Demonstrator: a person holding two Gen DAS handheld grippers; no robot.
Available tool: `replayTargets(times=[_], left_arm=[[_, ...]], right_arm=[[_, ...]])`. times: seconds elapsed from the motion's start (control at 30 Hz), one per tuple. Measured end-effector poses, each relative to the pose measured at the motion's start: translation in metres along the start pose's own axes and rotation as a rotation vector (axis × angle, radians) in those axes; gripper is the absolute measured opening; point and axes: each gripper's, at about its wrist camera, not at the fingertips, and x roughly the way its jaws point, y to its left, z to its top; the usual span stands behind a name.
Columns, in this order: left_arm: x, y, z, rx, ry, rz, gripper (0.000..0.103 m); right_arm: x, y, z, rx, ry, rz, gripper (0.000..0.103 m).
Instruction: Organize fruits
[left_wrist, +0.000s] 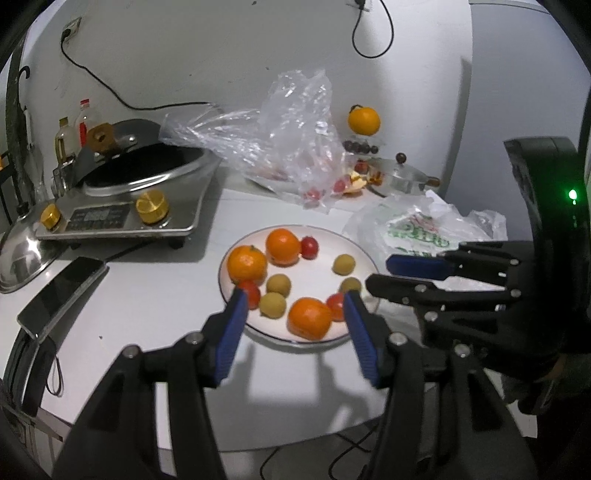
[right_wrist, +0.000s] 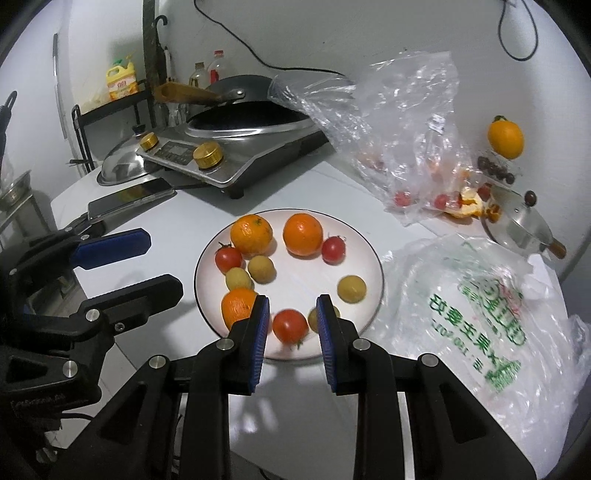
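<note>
The left gripper (left_wrist: 295, 297) hangs above the near edge of a white plate (left_wrist: 314, 273), jaws spread wide with nothing between them, probably readying to take or having let go of a fruit. Beside it, the right gripper (right_wrist: 292, 301) is drawn in to its narrowest gap and carries nothing; the cherry tomato (right_wrist: 290, 325) seen between its blue pads lies on the plate below, not in the grip. The task's fruit sits on this plate, loosely scattered: three oranges (left_wrist: 246, 263), three cherry tomatoes and four small yellow-brown fruits, perhaps longans (left_wrist: 344, 264). Sorting by kind looks barely begun, since the kinds are mixed. Behind the plate a crumpled clear plastic bag (left_wrist: 280, 140) holds more cherry tomatoes, likely the source, and a printed bag (right_wrist: 480, 314) lies to the right. The white table (left_wrist: 147, 288) also bears a steel induction cooker with a wok (left_wrist: 122, 206) and a phone (left_wrist: 62, 291). A lone orange (left_wrist: 364, 120) rests high at the back wall. Only the left view shows the right gripper from the side, confirming it is empty; only the right view shows a yellow bottle (right_wrist: 122, 79) on a shelf.
</note>
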Motion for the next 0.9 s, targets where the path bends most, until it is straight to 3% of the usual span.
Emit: replayTargets(times=[0.07,0.53,0.57,0.63,0.67,0.9], left_arm=[[-0.004,-0.005,-0.002,-0.002,-0.009,-0.003,0.068],[-0.018,-0.054,-0.017,0.007,-0.029,-0.024,0.069],[-0.020,-0.057,-0.019,0.009,-0.032,-0.023,0.071],[-0.024,-0.062,-0.021,0.012,-0.040,-0.023,0.081],[-0.026,-0.064,-0.023,0.014,-0.045,-0.020,0.086],[-0.046,-0.077,-0.024,0.017,-0.079,0.014,0.092]], right_arm=[[-0.007,-0.002,-0.005,0.009,-0.006,-0.006,0.028],[-0.057,-0.028,-0.046,0.062,-0.042,-0.075,0.029],[-0.062,-0.031,-0.050,0.069,-0.047,-0.084,0.030],[-0.070,-0.034,-0.056,0.081,-0.059,-0.097,0.045],[-0.074,-0.036,-0.059,0.086,-0.067,-0.101,0.046],[-0.108,-0.041,-0.076,0.104,-0.138,-0.147,0.046]])
